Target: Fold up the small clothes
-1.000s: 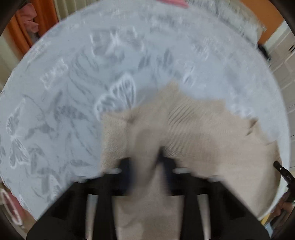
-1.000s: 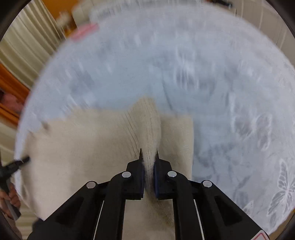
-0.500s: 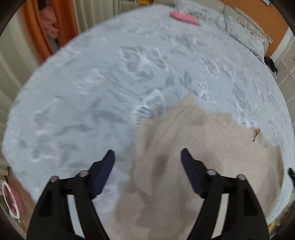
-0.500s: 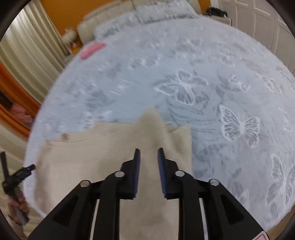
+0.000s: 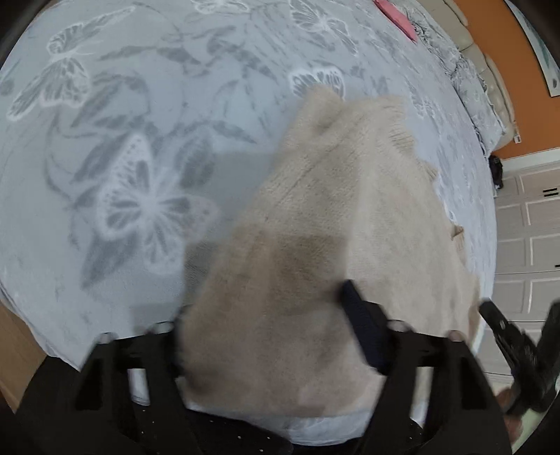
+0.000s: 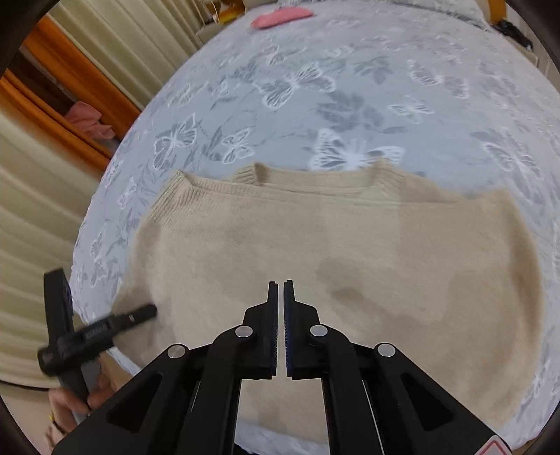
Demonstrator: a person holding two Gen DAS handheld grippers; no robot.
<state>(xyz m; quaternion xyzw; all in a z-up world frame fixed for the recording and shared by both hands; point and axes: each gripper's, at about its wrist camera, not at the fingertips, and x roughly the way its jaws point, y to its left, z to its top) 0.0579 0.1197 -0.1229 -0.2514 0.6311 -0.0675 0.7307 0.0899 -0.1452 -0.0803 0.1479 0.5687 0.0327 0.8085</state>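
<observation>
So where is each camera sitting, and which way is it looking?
Left wrist: sits on the left gripper, looking steeply down at the beige sweater on the butterfly bedspread; its own blurred fingers show, jaws apart, knit bunched over one.
Right wrist: sits on the right gripper, looking down over the sweater's neckline; its jaws are shut and empty, and a hand holds the other gripper at the left edge.
Both share the sweater, bedspread and the pink item far off.

The left gripper [image 5: 266, 336] pointed steeply down, jaws apart, having just been narrowing with cloth between them, its left finger hidden. The right gripper [image 6: 280, 297] pointed steeply down, jaws together on nothing. A hand [image 6: 75, 402] held the left tool.
</observation>
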